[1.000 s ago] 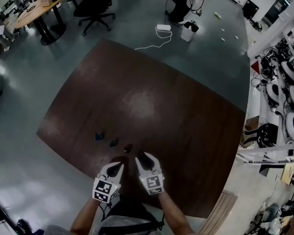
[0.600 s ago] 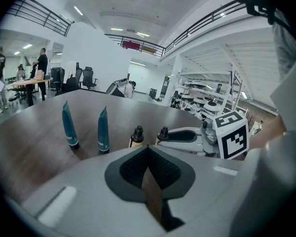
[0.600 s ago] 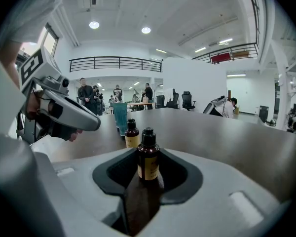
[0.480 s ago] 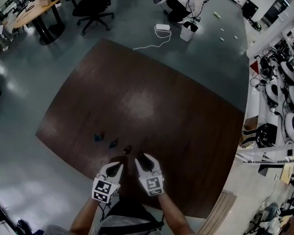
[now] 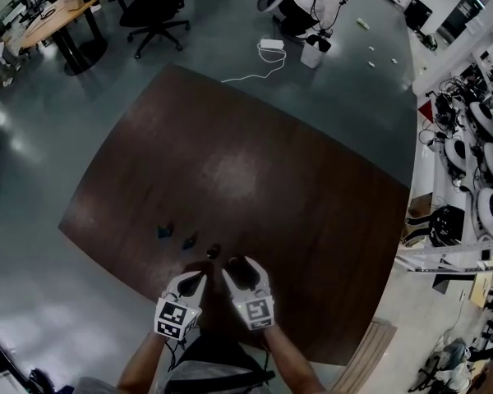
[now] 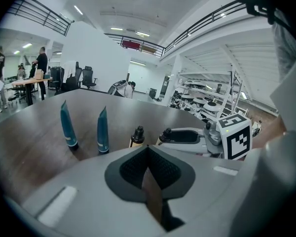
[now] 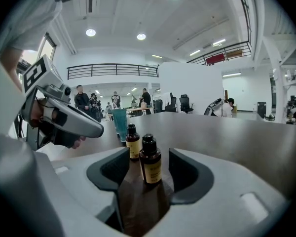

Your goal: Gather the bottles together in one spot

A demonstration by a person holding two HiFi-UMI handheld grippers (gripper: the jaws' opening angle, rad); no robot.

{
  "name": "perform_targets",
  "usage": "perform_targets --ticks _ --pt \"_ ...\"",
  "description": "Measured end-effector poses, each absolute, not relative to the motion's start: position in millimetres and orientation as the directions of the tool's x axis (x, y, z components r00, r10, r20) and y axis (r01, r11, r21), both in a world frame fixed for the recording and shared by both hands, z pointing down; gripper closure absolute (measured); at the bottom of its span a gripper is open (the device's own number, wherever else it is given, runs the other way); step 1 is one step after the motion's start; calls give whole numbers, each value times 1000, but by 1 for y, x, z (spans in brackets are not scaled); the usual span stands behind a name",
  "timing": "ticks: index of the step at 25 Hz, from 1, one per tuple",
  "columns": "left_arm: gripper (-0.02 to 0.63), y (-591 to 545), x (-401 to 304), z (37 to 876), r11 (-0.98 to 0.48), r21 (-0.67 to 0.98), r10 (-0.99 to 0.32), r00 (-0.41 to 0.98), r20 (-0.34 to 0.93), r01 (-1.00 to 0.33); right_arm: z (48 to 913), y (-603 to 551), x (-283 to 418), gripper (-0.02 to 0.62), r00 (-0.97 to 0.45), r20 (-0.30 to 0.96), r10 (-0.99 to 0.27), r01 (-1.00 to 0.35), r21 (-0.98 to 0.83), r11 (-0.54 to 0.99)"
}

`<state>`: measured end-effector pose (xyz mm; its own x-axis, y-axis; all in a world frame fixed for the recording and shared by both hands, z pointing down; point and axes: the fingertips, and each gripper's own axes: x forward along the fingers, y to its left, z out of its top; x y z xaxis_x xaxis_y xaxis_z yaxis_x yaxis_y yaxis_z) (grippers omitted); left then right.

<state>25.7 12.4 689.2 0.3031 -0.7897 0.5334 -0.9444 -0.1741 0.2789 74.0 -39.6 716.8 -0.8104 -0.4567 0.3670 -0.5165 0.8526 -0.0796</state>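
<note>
Dark table (image 5: 255,171) with bottles (image 7: 150,162) and tubes (image 6: 102,131)

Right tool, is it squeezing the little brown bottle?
No, the right tool has just been opening, and the brown bottle stands loose inside it, with a gap on each side.

Wears a dark top, forearms uncovered; shows white-shelled left tongs (image 5: 198,279) and right tongs (image 5: 241,264), dark-padded, each with black-and-white marker cube.

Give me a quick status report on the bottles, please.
Left gripper shut, empty. Right gripper just opened, brown bottle standing free between jaws. No obstruction seen.
</note>
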Motion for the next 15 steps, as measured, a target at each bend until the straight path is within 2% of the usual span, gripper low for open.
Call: perform_targets --ticks 8,12,15 --pt "606 6 18 660 -197 260 -808 307 503 -945 687 -30 104 369 -784 351 -512 -582 -129 803" --pt "604 10 19 644 -239 241 -817 329 473 -941 660 -21 118 454 -762 319 -563 -623 -122 773" --pt "604 11 17 627 -267 233 -825 347 445 -935 638 -20 115 479 -740 279 -612 -659 -119 743"
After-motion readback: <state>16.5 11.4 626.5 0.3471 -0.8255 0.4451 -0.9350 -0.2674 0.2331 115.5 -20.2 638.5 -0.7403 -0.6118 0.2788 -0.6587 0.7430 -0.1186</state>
